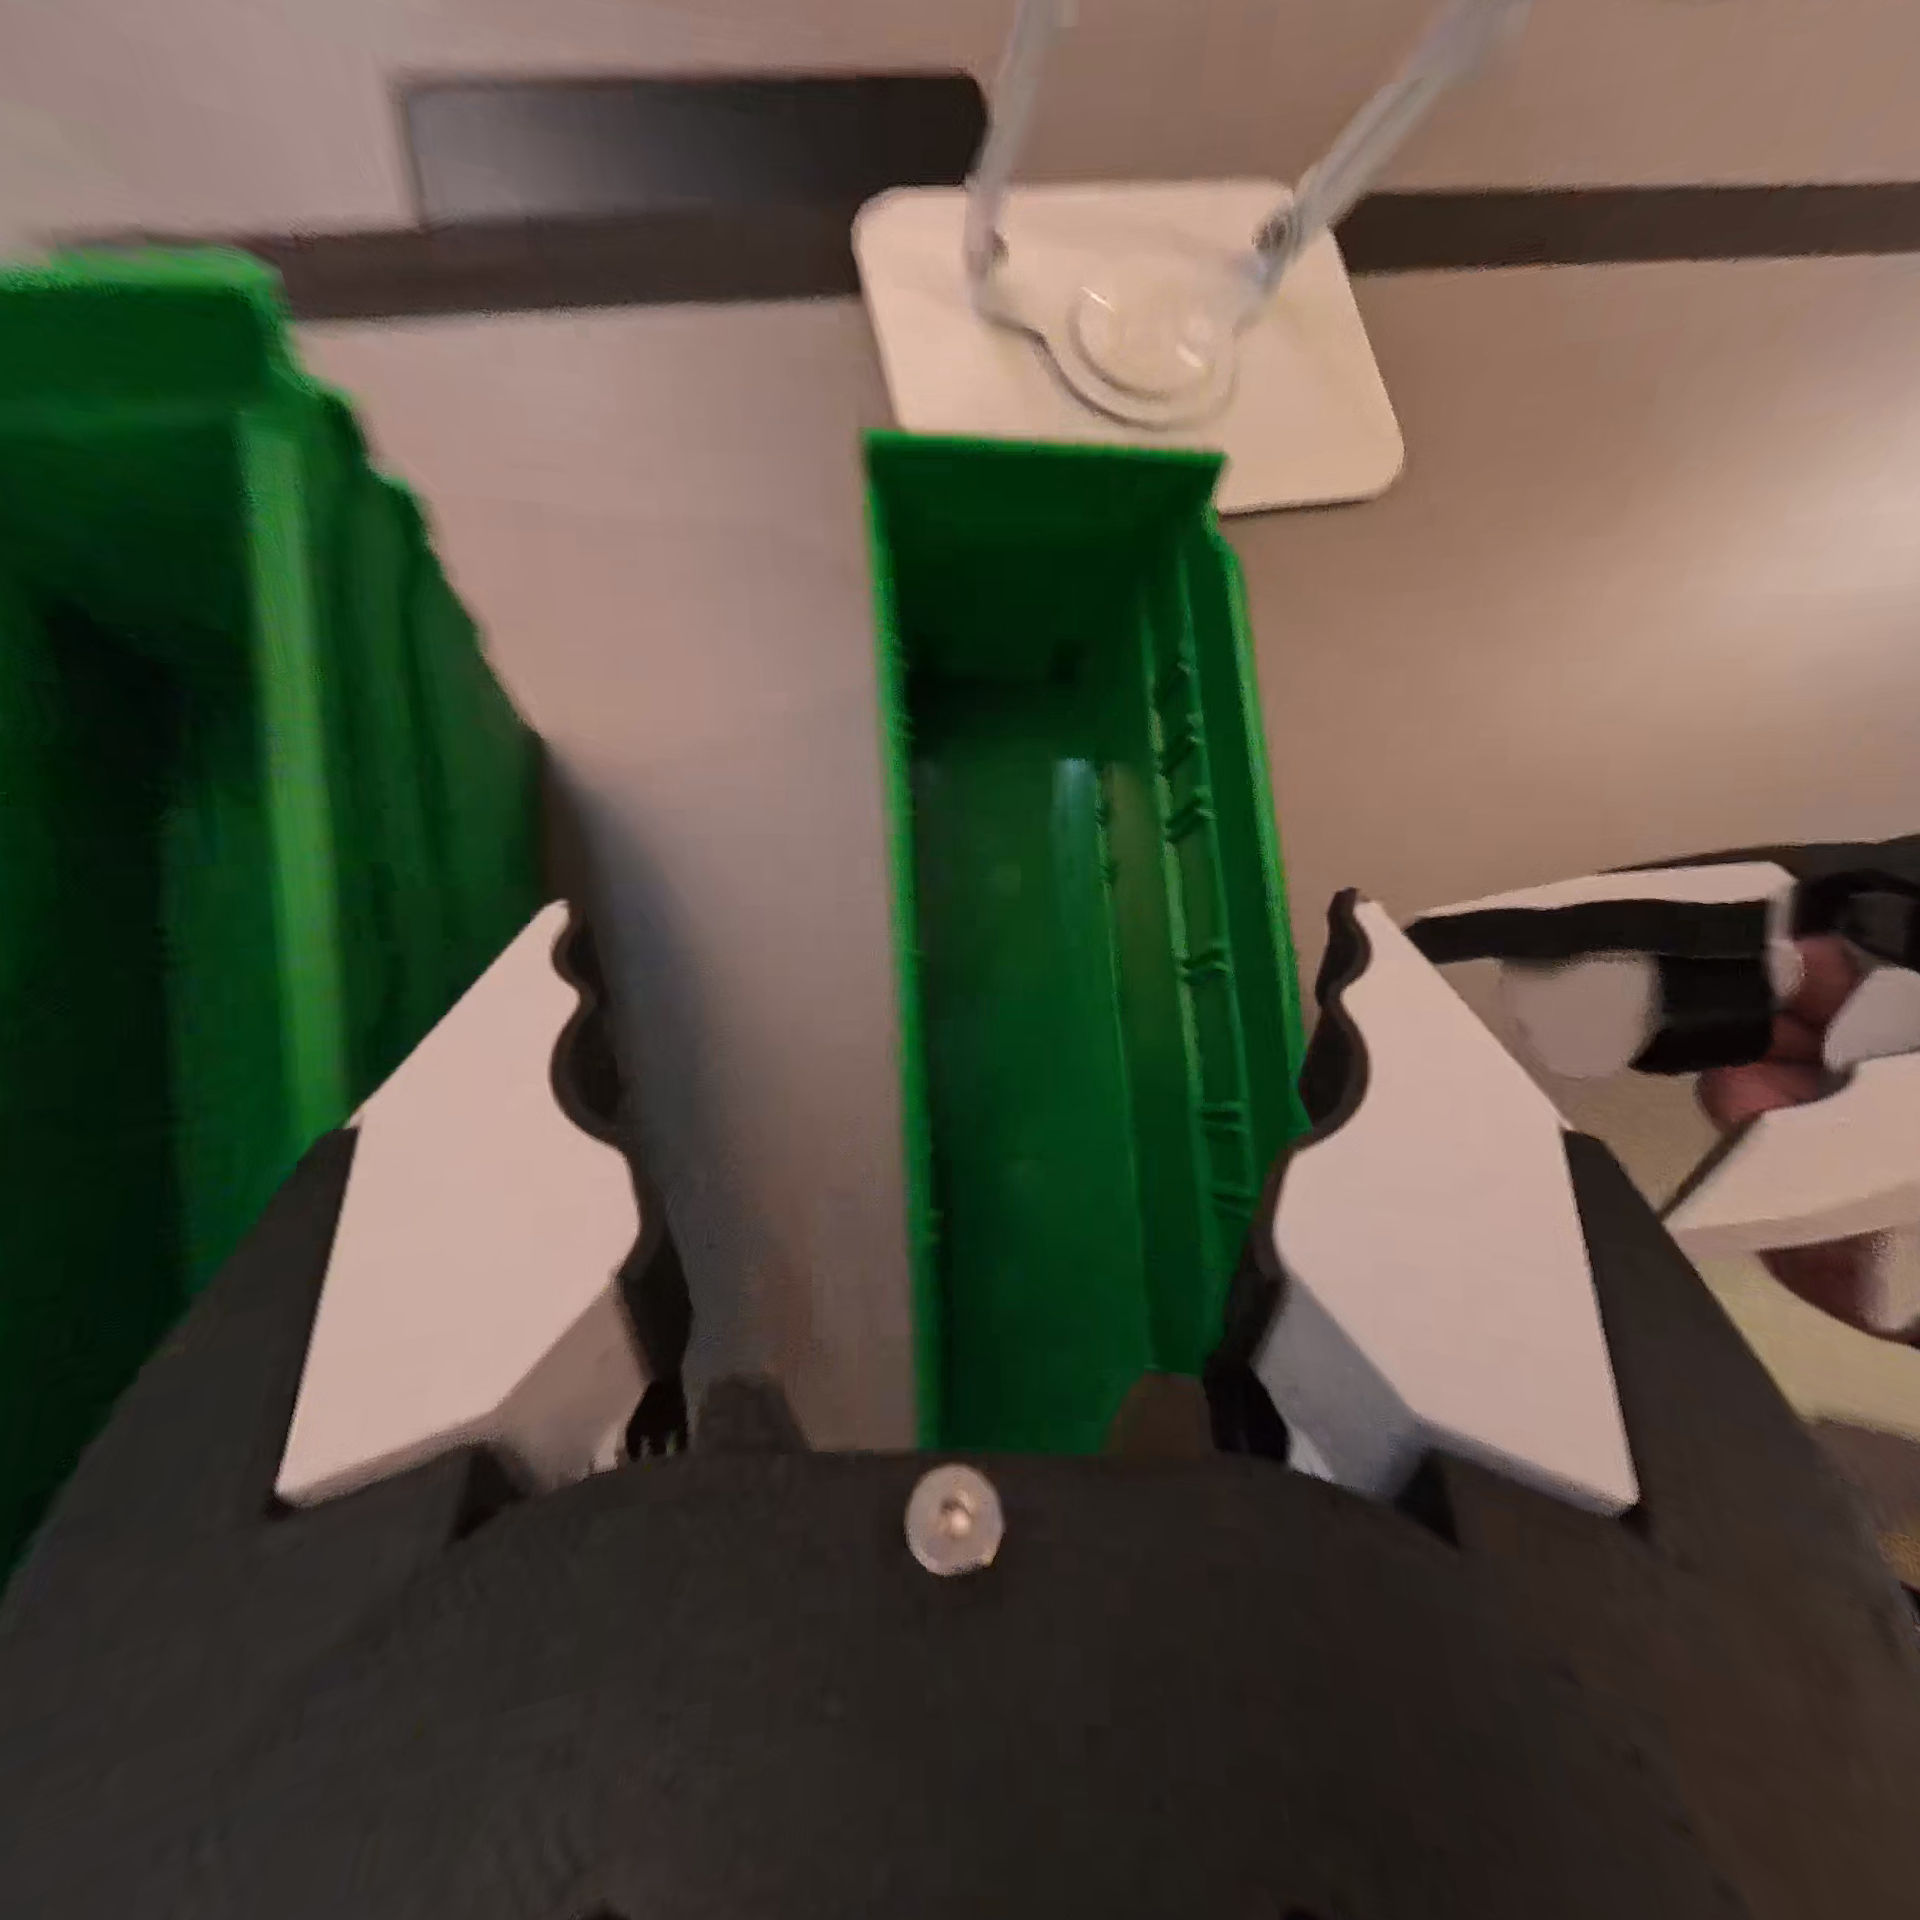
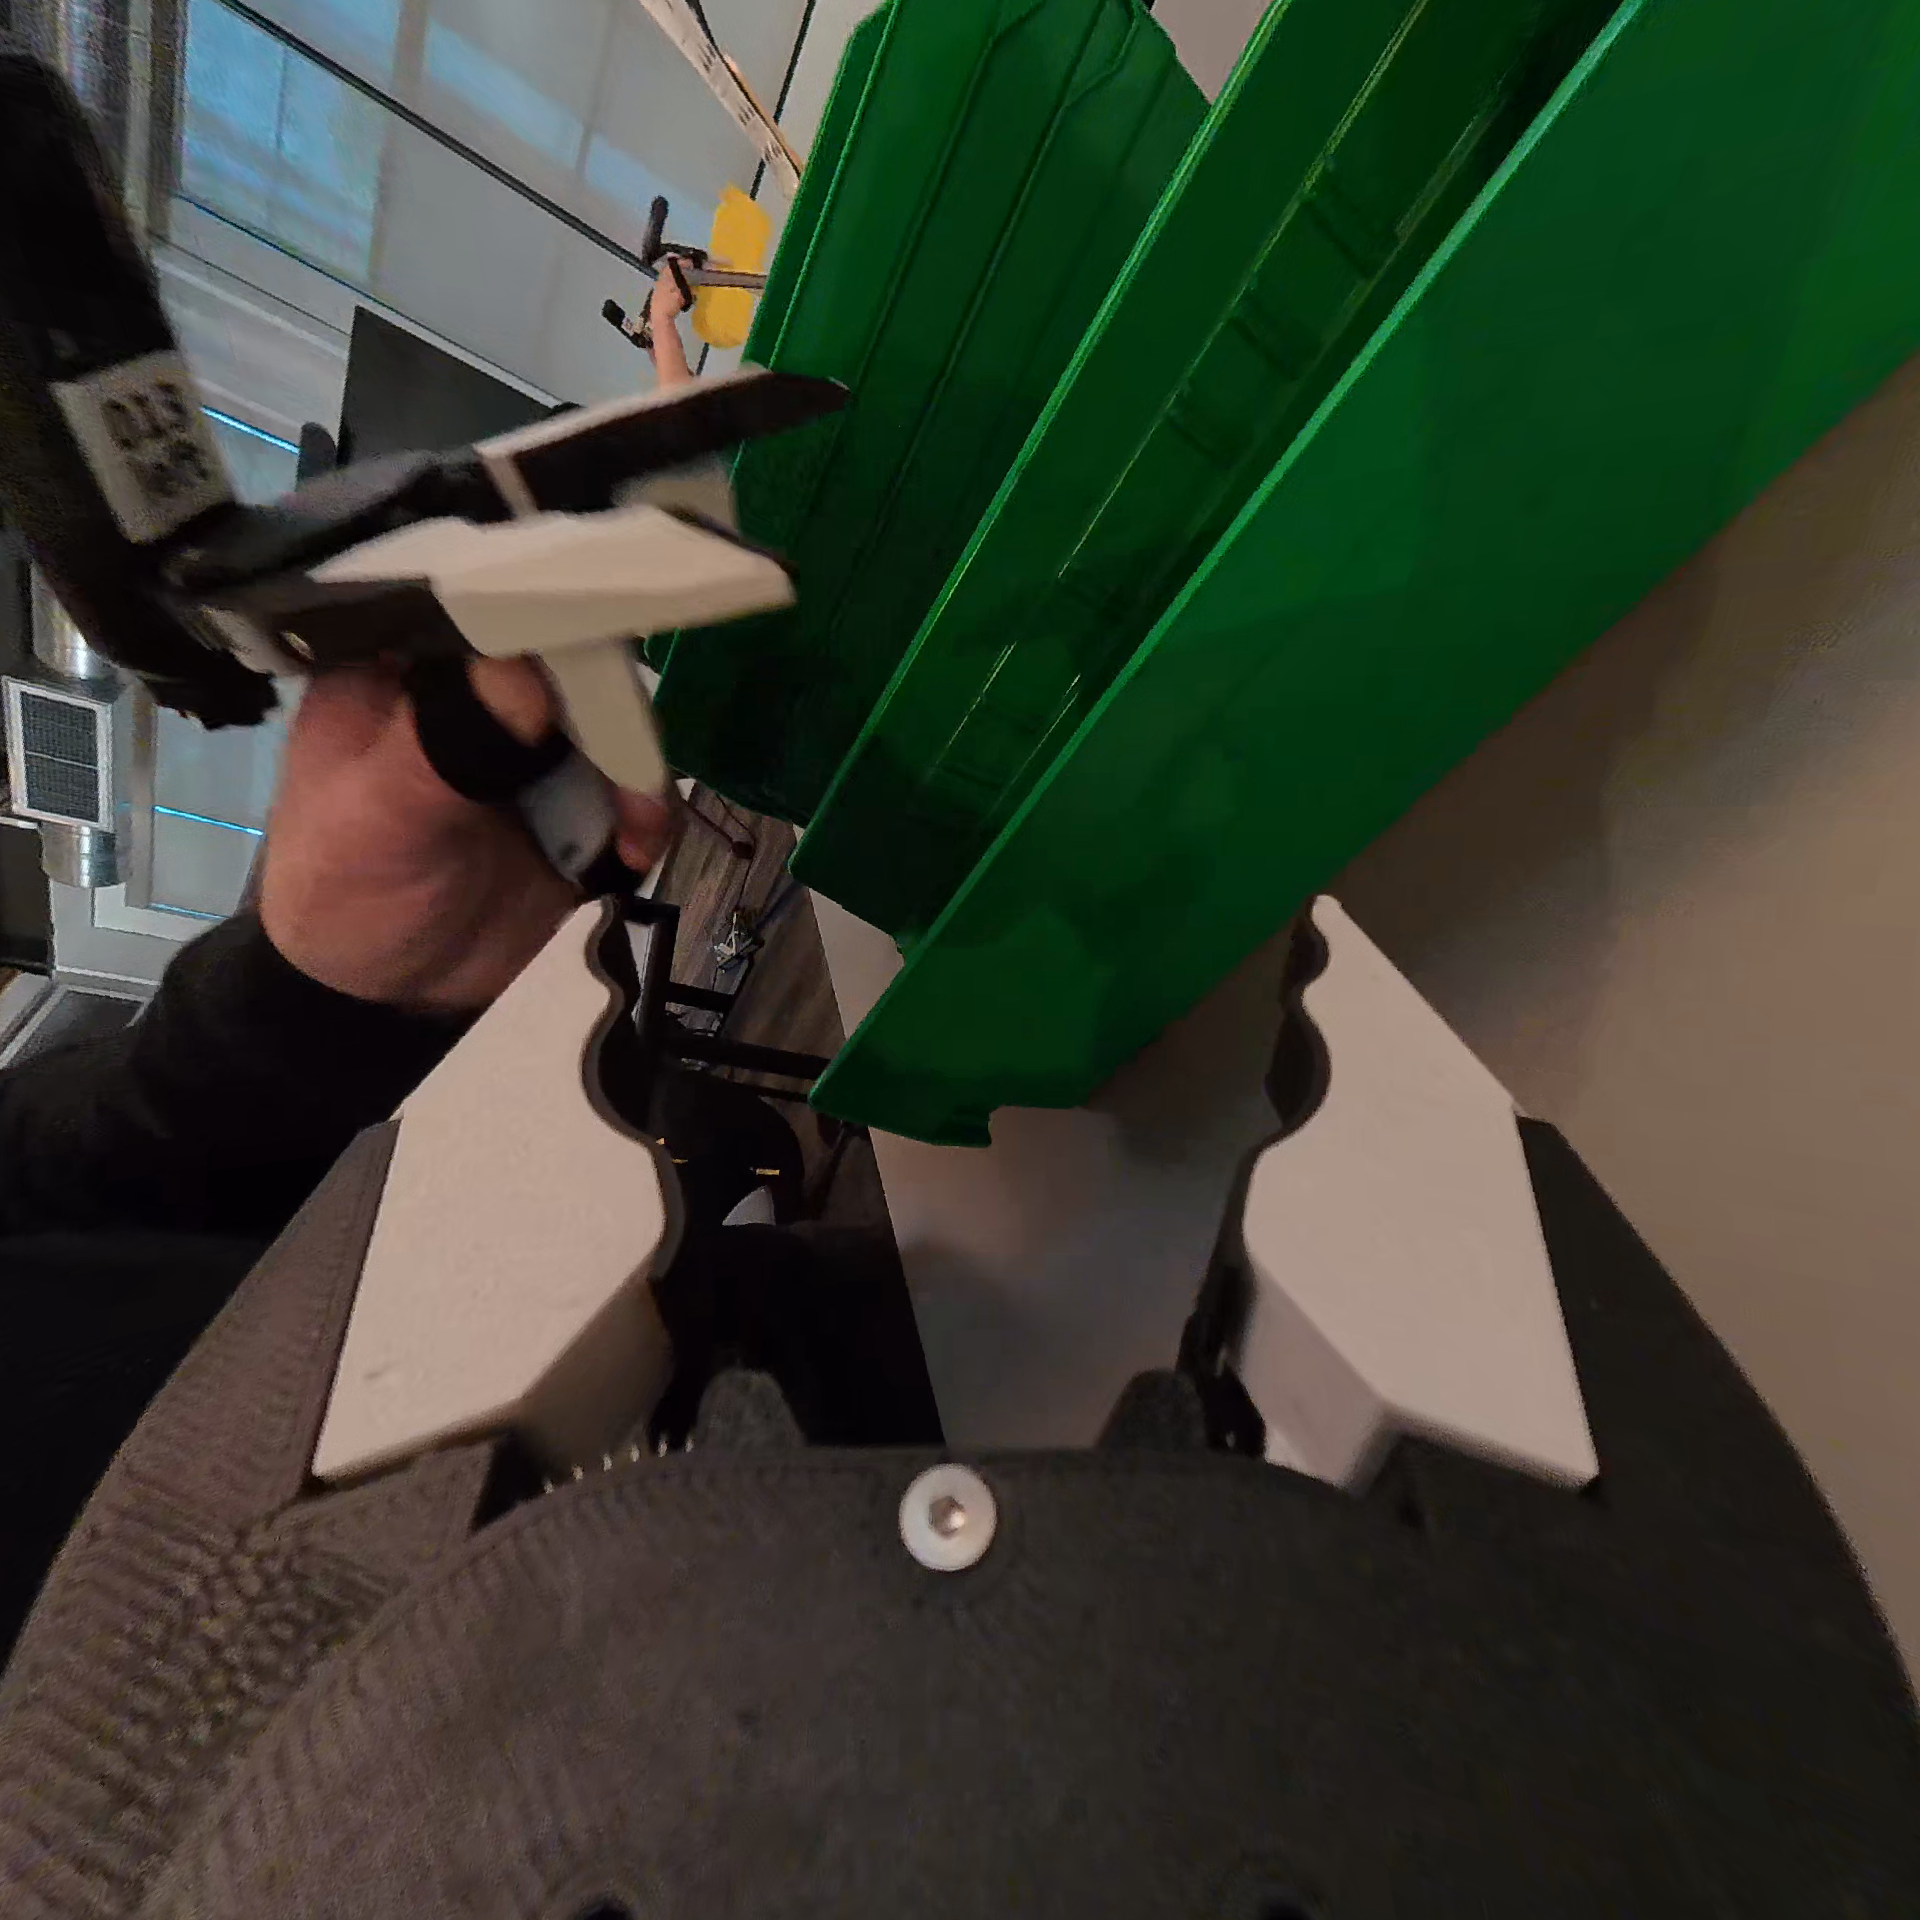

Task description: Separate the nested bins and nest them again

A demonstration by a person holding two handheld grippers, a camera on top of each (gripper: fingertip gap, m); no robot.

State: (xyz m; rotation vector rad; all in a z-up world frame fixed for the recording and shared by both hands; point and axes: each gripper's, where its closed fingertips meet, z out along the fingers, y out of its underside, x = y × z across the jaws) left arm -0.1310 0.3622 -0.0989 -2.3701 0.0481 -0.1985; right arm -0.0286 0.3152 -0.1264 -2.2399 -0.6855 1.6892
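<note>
A long narrow green bin [image 1: 1081, 935] lies open-side-up on the beige table, pointing away from me in the left wrist view. My left gripper [image 1: 956, 987] is open, with its fingers on either side of the bin's near end; the right finger [image 1: 1351, 1039] is close to the bin's right wall. A second green bin [image 1: 208, 727], blurred, stands at the left. In the right wrist view, which is rolled sideways, my right gripper [image 2: 956, 1039] is open and empty at the end of the nearer green bin [image 2: 1351, 623]. The left gripper [image 2: 800, 488] is at the farther bin [image 2: 935, 416].
A white flat stand base [image 1: 1122, 343] with clear struts sits on the table just beyond the narrow bin. The right gripper [image 1: 1543, 1065] and a hand show at the right edge. A hand and dark sleeve [image 2: 395, 852] hold the left gripper. The table edge [image 2: 873, 1195] runs under the right gripper.
</note>
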